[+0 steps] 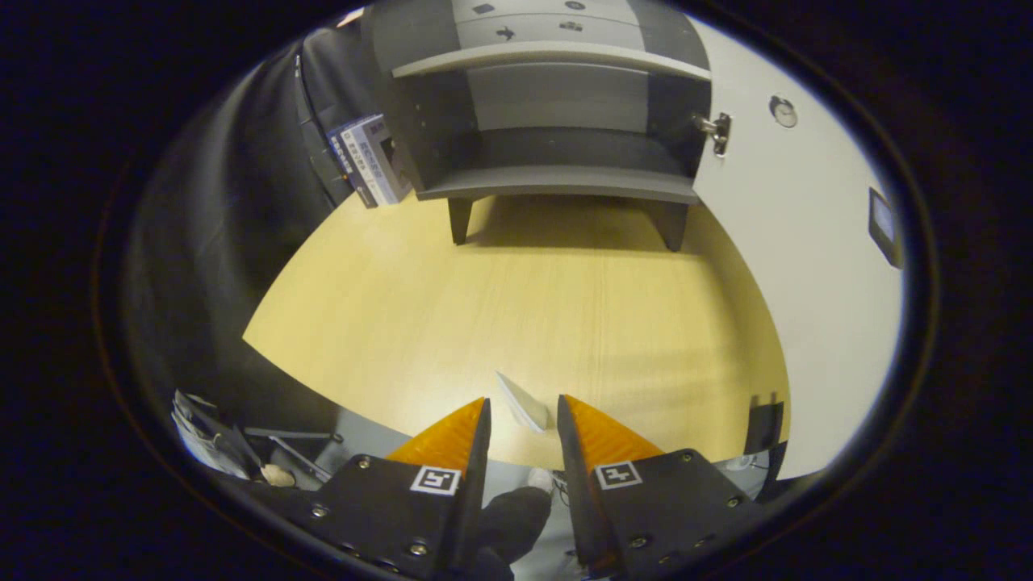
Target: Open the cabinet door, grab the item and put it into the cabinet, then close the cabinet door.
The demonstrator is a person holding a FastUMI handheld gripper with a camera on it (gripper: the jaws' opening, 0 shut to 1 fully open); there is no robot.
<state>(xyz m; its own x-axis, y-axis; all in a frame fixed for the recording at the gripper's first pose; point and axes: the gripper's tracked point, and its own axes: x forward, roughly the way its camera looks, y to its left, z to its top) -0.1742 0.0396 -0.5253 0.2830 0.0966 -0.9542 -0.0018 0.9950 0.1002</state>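
Smooth pale wood table (pixel 524 307); grey cabinet (pixel 557 121) at far edge, white door (pixel 799 266) swung open. Gripper (pixel 520 407) over near edge, parted, flat white item (pixel 523 402) between fingers, contact unclear.

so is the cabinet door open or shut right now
Open. The white door is swung wide to the right of the cabinet, baring its hinge and grey shelves. The gripper jaws stand apart.

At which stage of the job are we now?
Done: the cabinet door stands open. In hand: the claw has its fingers apart around a small white item on the table; grip unclear. Left: place it on a shelf, close the door.
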